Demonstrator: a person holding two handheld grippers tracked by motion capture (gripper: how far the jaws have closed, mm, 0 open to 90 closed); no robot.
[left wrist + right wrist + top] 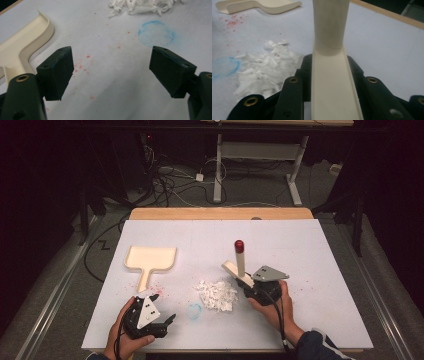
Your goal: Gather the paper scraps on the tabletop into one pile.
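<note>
A cream hand brush (240,262) with a red-capped handle stands tilted right of the table's middle. My right gripper (246,283) is shut on its flat cream back (332,82), and the handle rises straight ahead between the jaws in the right gripper view. A pile of white paper shreds (217,294) lies just left of the brush (264,70). A cream dustpan (150,258) lies flat at the left, handle toward me. My left gripper (164,307) rests near the front left edge, open, with bare table between its pads (112,72); the dustpan (22,47) is to its left.
A faint blue ring (195,310) is marked on the white sheet (300,250) beside the shreds, and red specks (87,57) dot the surface near the dustpan handle. The wooden table edge (220,213) lies at the far side; cables and a desk frame stand on the floor beyond.
</note>
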